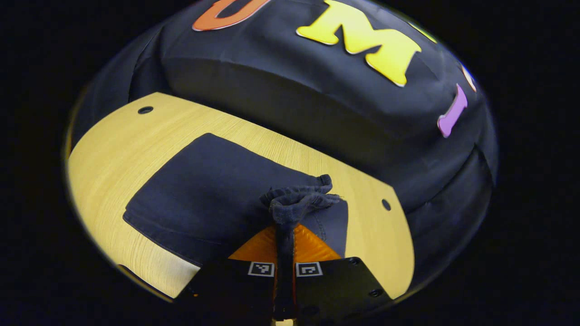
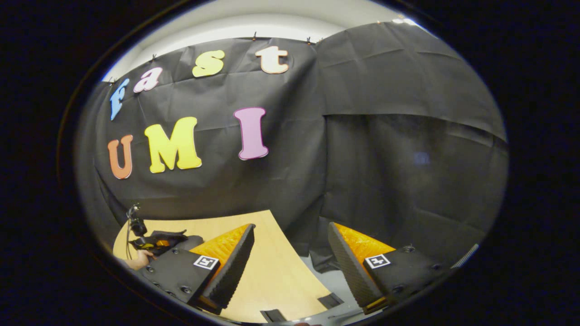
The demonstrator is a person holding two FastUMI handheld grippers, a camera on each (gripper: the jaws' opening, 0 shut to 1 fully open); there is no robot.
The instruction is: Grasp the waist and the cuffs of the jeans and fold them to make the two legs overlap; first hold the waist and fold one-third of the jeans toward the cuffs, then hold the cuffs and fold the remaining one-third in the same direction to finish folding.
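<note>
Two fingers of the left gripper (image 1: 285, 246) are pressed together on a bunched edge of the jeans (image 1: 213, 190), the dark cloth puckering up just past the tips. We cannot tell whether that pinched edge is waist or cuffs; its ribbed, crumpled look does not settle it. Beyond the pinch, the jeans lie on the wooden table (image 1: 113, 158) as a compact, flat, near-rectangular packet, with a further layer showing on the right of the pinch. That shape fits either a fold being carried over or a finished fold not yet let go, and we cannot choose between them.

Relative to the jeans, the right gripper (image 2: 290, 253) is well away and raised, its jaws standing wide with nothing between them, looking over the table's far corner toward the booth wall. In its view the other hand (image 2: 140, 259) and tool sit low on the left with the dark cloth.

Our worry is the one-sided hold: with only one point pinched, any pull could drag the whole packet across the smooth table or skew the layers so the legs no longer overlap. The thick bunch could also slip from the tips, and the folded edge would then spring open.

No containers appear in either view.
</note>
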